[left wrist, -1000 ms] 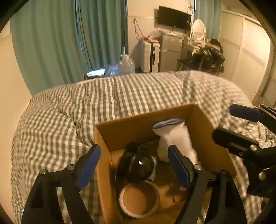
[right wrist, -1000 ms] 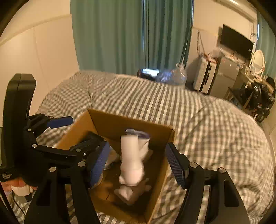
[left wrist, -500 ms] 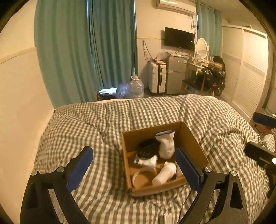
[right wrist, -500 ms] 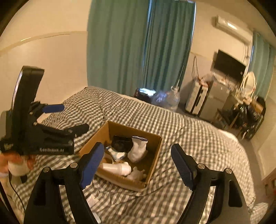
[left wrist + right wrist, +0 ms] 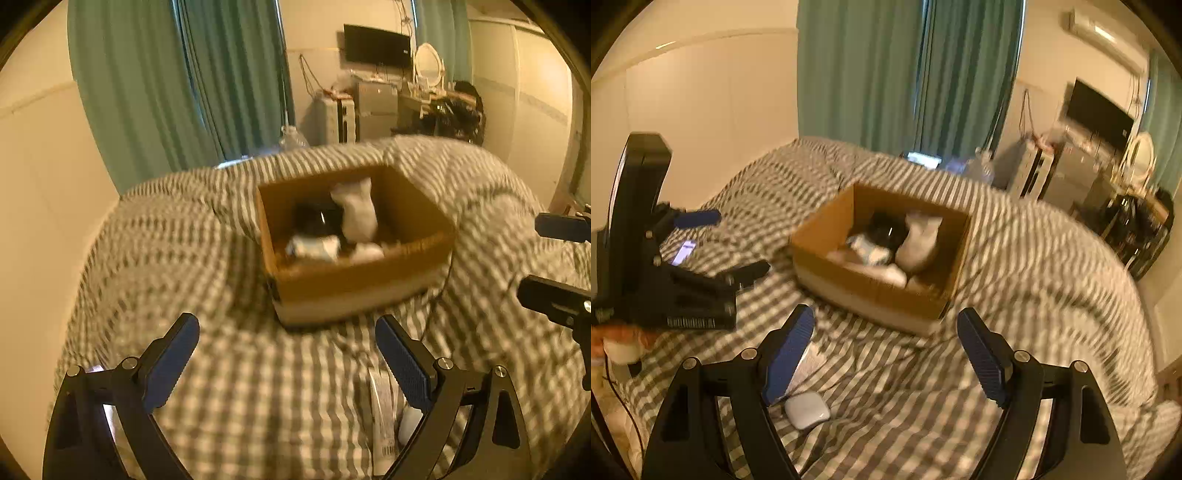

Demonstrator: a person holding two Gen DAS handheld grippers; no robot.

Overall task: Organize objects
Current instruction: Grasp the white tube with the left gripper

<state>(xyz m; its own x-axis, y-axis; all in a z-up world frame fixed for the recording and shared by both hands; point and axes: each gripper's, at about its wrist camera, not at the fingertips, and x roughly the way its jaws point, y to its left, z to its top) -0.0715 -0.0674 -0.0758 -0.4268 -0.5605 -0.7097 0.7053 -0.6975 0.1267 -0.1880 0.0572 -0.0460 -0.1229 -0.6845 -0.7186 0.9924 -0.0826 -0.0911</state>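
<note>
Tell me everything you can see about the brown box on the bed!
The cardboard box is brown, open-topped and looks like plain corrugated card with a paler band along its bottom. It sits upright on the checked blanket, slightly sunk in. Inside are blurry white bundles and something black. Nothing grips it; both tools are apart from it.

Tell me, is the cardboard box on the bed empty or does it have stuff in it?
It has stuff in it. The open cardboard box holds a white sock-like bundle and something black; blur hides the rest.
</note>
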